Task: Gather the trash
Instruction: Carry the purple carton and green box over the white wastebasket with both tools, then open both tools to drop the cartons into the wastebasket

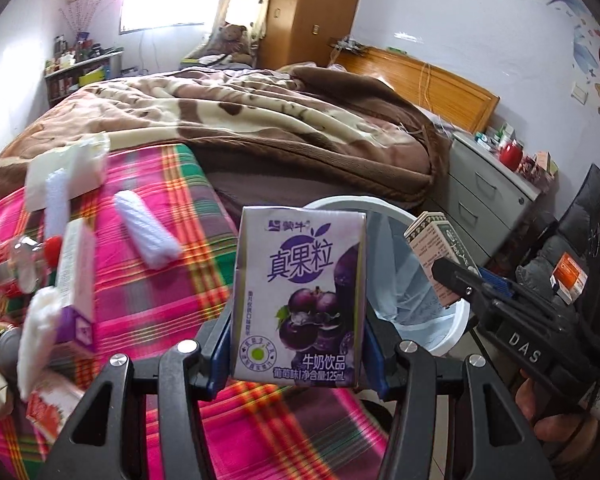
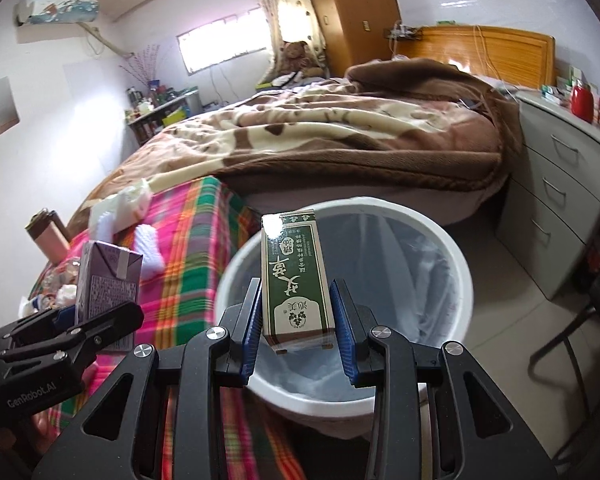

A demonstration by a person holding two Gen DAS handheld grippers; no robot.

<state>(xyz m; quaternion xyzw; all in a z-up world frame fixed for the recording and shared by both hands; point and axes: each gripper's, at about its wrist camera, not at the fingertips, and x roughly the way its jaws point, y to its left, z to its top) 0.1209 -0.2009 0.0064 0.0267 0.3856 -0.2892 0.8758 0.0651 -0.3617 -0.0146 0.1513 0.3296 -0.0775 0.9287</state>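
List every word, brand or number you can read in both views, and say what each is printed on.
"真果粒", "牛奶饮品", "125mL": purple milk carton in the left gripper.
"DAS": right gripper body.
"GenRobot.AI": left gripper body, right wrist view.
Green box in the right gripper: large characters upside down, not read with certainty; small print too small.
Items on the bed: blurred.

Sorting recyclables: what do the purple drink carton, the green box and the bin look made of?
Purple drink carton: coated paperboard, glossy print, folded seams. Green box: thin cardboard, seemingly wrapped in shiny clear film. Bin: smooth white plastic, probably, lined with a thin translucent bag.
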